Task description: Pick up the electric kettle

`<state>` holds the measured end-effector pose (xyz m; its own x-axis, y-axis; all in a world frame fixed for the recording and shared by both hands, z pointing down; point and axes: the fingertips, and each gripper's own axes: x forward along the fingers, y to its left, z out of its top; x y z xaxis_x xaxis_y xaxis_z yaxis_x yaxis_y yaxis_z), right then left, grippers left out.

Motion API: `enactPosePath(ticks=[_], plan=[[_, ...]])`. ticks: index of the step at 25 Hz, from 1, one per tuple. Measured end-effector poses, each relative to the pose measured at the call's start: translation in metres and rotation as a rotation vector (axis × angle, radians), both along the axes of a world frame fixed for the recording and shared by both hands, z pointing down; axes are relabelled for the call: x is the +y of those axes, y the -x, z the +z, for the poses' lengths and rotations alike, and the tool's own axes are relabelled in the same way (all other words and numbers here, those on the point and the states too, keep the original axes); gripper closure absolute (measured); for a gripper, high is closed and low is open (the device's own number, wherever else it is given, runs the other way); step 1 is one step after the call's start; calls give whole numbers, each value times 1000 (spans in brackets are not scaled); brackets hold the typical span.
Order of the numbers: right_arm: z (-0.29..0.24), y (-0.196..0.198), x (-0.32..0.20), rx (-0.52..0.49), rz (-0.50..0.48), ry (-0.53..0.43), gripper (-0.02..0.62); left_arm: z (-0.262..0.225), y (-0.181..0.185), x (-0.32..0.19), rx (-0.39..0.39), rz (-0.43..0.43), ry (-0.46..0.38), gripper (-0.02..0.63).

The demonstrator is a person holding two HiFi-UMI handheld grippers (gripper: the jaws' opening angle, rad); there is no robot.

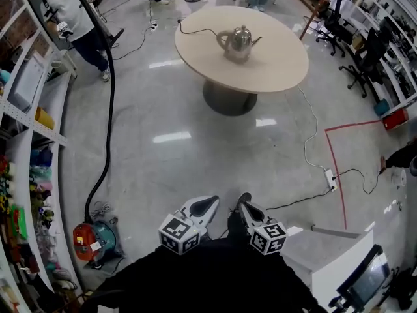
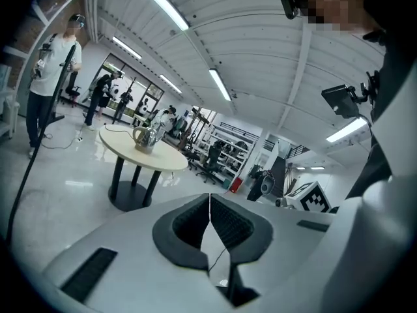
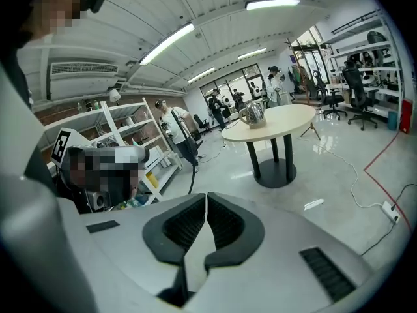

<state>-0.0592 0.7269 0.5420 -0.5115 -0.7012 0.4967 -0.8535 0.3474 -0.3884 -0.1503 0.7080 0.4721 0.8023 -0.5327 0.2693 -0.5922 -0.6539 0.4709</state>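
A shiny metal electric kettle (image 1: 238, 42) stands on a round beige table (image 1: 273, 70) far ahead, its black cord trailing off the table's left side. The left gripper view shows the kettle (image 2: 144, 136) small on that table (image 2: 163, 159); in the right gripper view the kettle (image 3: 251, 114) also sits far off. My left gripper (image 1: 211, 204) and right gripper (image 1: 242, 201) are held close to my body at the bottom of the head view, well short of the table. Both are shut with their jaws together and nothing between them.
A person (image 1: 75, 18) with a black hose stands at the far left near white shelving (image 1: 26, 129). A red vacuum unit (image 1: 91, 240) sits at my left. A power strip (image 1: 331, 179) and cables lie on the floor to the right, beside red floor tape (image 1: 335, 168). Office chairs (image 1: 365, 57) line the right.
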Motion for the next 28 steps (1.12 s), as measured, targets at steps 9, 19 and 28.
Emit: enactPosePath(ticks=[9, 19, 28], plan=[[7, -32, -100, -57, -62, -30, 577, -5, -28, -85, -72, -99, -51, 586], [9, -111, -210, -128, -125, 2, 577, -24, -123, -185, -126, -141, -38, 586], [6, -134, -277, -157, -150, -6, 577, -20, -140, -241, -163, -193, -39, 586]])
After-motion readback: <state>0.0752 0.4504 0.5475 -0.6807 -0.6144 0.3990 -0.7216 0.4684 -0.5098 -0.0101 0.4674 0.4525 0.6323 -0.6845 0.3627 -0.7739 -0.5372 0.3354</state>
